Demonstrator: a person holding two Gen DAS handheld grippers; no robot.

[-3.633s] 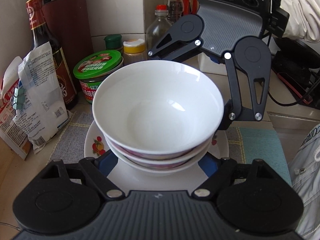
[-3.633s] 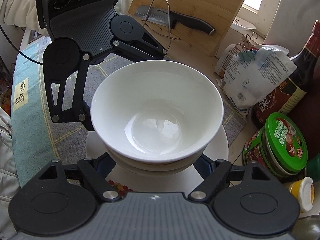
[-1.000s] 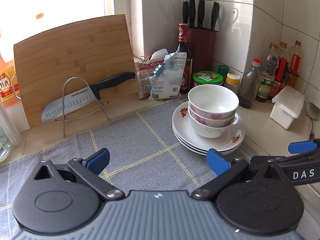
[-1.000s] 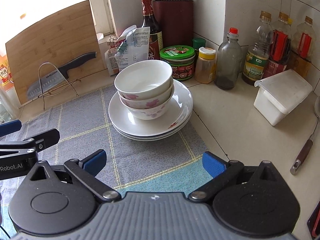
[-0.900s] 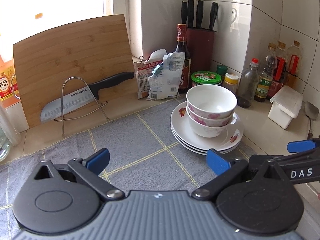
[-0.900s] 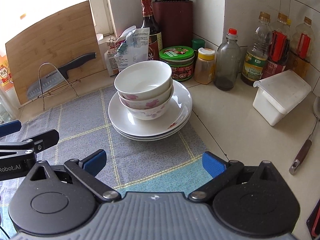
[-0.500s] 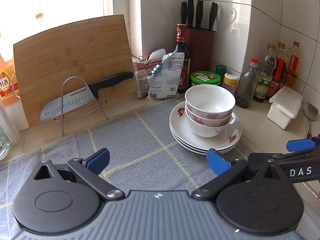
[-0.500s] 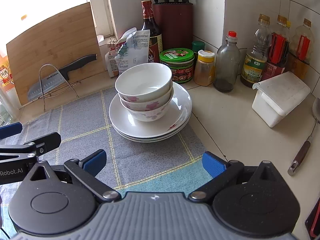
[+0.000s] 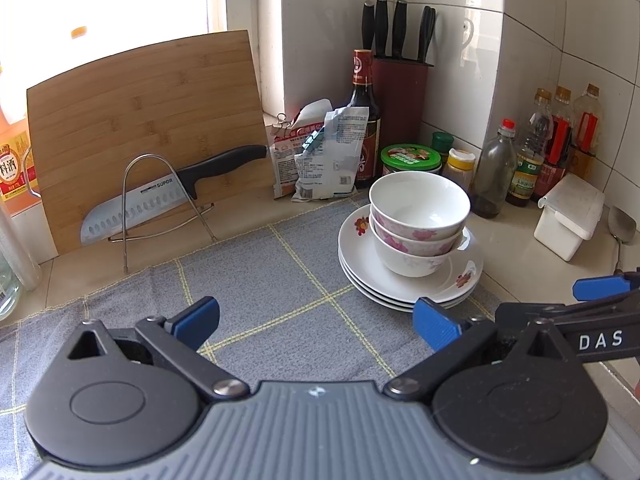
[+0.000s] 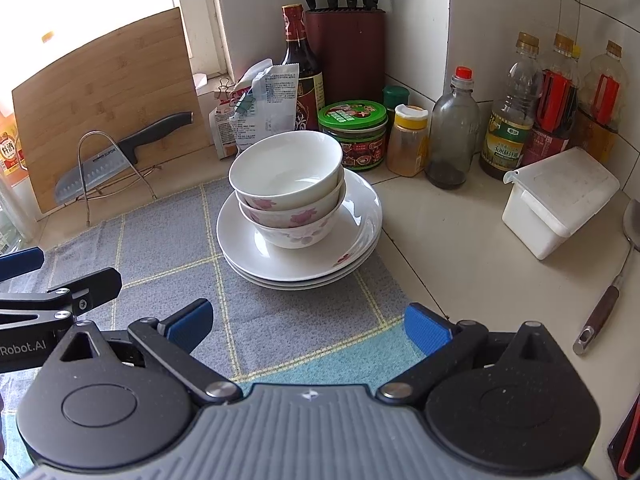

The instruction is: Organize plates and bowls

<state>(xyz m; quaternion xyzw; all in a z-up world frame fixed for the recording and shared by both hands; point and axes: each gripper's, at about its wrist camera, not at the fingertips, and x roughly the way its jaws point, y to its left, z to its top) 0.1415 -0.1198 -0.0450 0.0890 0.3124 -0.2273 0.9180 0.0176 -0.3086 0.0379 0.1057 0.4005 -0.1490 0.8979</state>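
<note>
Both tongs spread wide, holding nothing: left gripper (image 9: 316,322) w/ blue-padded fingers (image 9: 198,316) hangs over the grey checked cloth mat (image 9: 256,280), right gripper (image 10: 308,320) over the mat's near right corner, just short of the crockery. Stack of white floral bowls (image 10: 288,196), nested, top one plain white inside, sits upright on a stack of white floral-rimmed plates (image 10: 348,248). Plates rest at the mat's far right edge, overhanging onto the beige bench (image 10: 460,256). Behind them, near the bench's back corner: green-lidded jar (image 10: 354,134), dark sauce bottle (image 10: 300,68), maroon knife block (image 10: 346,46). White lidded plastic box (image 10: 556,200) well to the right. Bamboo cutting board (image 9: 144,128) leans at back left, cleaver (image 9: 160,196) on a wire rack before it.
</note>
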